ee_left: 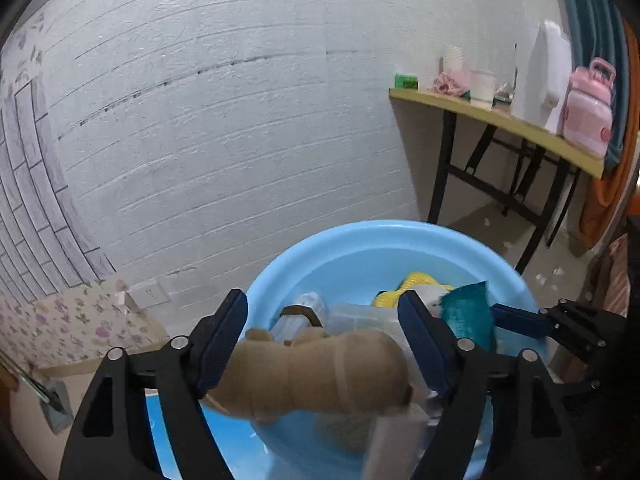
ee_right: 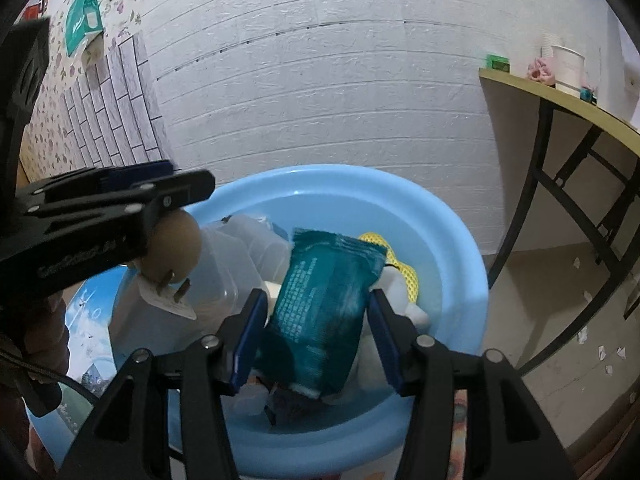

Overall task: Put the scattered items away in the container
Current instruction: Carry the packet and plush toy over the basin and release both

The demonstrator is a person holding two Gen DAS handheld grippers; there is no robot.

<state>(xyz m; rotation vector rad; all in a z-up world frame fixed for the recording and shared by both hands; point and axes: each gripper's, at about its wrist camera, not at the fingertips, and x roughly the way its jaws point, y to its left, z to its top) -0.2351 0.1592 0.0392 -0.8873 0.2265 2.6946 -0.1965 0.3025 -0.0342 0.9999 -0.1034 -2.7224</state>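
A light blue basin (ee_left: 280,276) (ee_right: 452,232) holds a clear plastic box (ee_right: 236,256), a yellow mesh item (ee_left: 416,284) (ee_right: 404,268) and other items. My left gripper (ee_left: 324,344) is shut on a tan plush toy (ee_left: 320,376) and holds it over the basin's near side; the toy (ee_right: 176,244) and that gripper (ee_right: 100,216) also show at the left of the right wrist view. My right gripper (ee_right: 316,320) has its jaws on either side of a teal packet (ee_right: 324,304) (ee_left: 468,312) over the basin.
A white brick-pattern wall (ee_left: 240,120) stands behind the basin. A yellow-topped table (ee_left: 500,116) with black legs at the right carries a pink bottle (ee_left: 588,108), cups and small items. Floral wallpaper (ee_left: 60,320) is at the left. Paper scraps lie on the floor (ee_right: 592,320).
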